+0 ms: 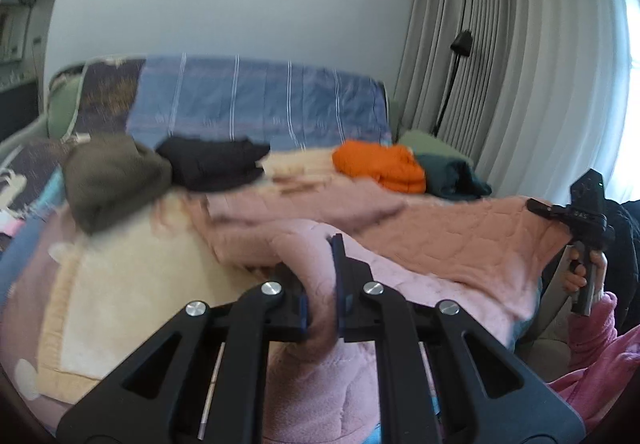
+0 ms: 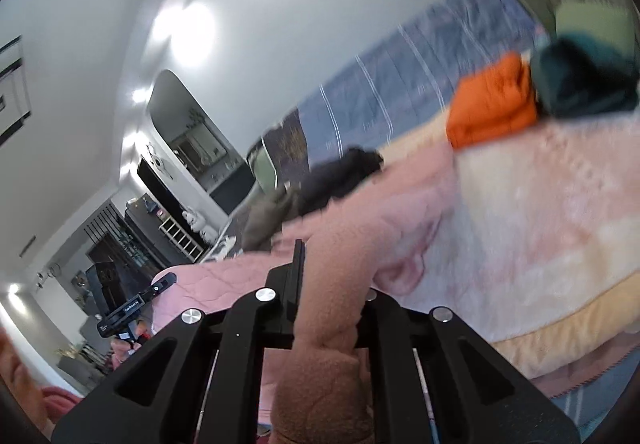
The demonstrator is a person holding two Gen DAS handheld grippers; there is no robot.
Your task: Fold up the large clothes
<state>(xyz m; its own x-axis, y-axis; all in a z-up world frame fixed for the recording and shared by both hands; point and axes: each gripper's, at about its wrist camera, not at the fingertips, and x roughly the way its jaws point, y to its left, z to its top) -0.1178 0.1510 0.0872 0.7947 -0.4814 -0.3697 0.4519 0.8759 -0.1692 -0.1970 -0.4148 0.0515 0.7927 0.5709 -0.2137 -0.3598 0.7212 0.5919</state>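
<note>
Both hand-held grippers pinching pink fleece garment (image 1: pixel 460 240) above bed (image 1: pixel 120 284).
Left hand-held gripper (image 1: pixel 322 276), right hand-held gripper (image 2: pixel 320 292): thin bite may slip.

Left wrist view looks nearly level across the bed (image 1: pixel 120 276) toward its far edge. Right wrist view, rolled, faces likewise. Both close over pink fabric (image 1: pixel 440 236); both share the orange bundle (image 2: pixel 492 100).
</note>
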